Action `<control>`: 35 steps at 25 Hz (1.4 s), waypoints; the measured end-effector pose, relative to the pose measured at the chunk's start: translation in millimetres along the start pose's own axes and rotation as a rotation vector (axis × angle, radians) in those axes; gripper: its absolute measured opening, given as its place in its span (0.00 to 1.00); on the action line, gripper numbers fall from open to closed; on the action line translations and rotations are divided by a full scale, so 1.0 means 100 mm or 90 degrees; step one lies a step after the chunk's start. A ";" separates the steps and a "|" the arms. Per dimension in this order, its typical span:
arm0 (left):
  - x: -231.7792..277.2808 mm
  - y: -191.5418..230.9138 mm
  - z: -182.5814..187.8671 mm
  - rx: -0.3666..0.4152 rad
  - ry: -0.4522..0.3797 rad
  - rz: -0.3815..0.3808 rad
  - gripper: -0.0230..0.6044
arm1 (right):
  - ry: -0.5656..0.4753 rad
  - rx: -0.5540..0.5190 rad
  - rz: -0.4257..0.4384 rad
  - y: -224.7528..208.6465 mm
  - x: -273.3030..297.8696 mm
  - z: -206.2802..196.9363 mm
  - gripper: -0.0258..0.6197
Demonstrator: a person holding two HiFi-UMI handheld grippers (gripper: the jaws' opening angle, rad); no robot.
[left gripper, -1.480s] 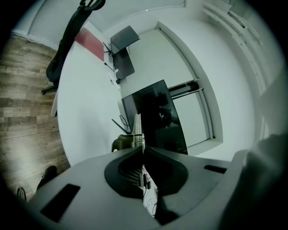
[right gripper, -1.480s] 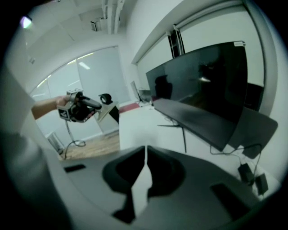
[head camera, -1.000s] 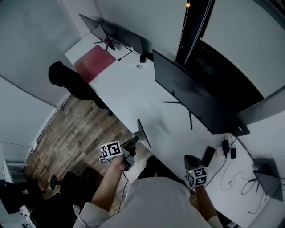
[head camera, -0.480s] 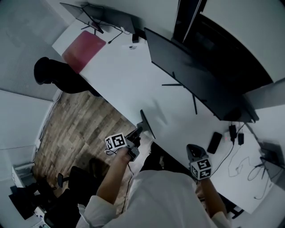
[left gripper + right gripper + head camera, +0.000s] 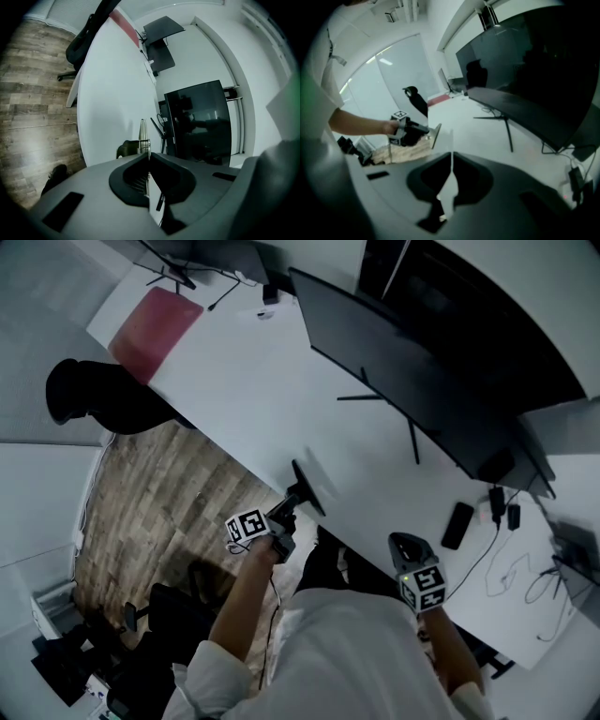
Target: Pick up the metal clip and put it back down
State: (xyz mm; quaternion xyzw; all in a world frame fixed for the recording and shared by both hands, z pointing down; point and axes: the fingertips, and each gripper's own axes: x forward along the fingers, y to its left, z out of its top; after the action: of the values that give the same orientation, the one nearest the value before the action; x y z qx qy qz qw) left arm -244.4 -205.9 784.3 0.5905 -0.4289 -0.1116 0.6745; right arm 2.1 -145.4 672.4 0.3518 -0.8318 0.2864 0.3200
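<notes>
The metal clip [image 5: 306, 486] is a thin dark plate standing on edge at the white table's [image 5: 253, 399] near edge. My left gripper [image 5: 292, 502] reaches it from the floor side, and its jaws are shut on the clip. In the left gripper view the clip [image 5: 144, 136] shows edge-on, rising straight out of the closed left gripper [image 5: 148, 157]. The right gripper view shows the left gripper [image 5: 415, 131] gripping the clip [image 5: 436, 135]. My right gripper [image 5: 401, 546] hangs over the table edge further right, shut and empty, as the right gripper [image 5: 451, 166] shows in its own view.
A wide dark monitor [image 5: 403, 362] on thin legs stands behind the clip. A black phone [image 5: 457, 524] and cables [image 5: 511, 568] lie at the right. A red mat [image 5: 148, 320] lies far left, and a black chair [image 5: 89, 399] stands on the wooden floor [image 5: 159, 512].
The head view has shifted, so the table slides up and left in the picture. The left gripper stays closed on the clip at the table edge. The right gripper holds its place.
</notes>
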 end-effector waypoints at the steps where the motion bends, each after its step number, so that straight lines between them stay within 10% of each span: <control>1: 0.03 0.05 0.01 0.003 0.001 0.001 0.09 | 0.005 0.001 0.001 0.00 0.03 -0.01 0.09; 28: 0.38 0.67 0.07 0.009 0.024 0.015 0.10 | 0.053 0.027 -0.021 0.14 0.45 -0.10 0.09; 35: 0.35 0.65 0.13 0.002 0.014 -0.004 0.30 | 0.053 0.031 -0.022 0.25 0.46 -0.11 0.09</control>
State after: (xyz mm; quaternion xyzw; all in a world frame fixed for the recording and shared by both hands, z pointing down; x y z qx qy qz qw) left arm -255.6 -219.7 856.8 0.5942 -0.4197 -0.1067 0.6778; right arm -38.4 -141.8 706.9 0.3617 -0.8041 0.3157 0.3506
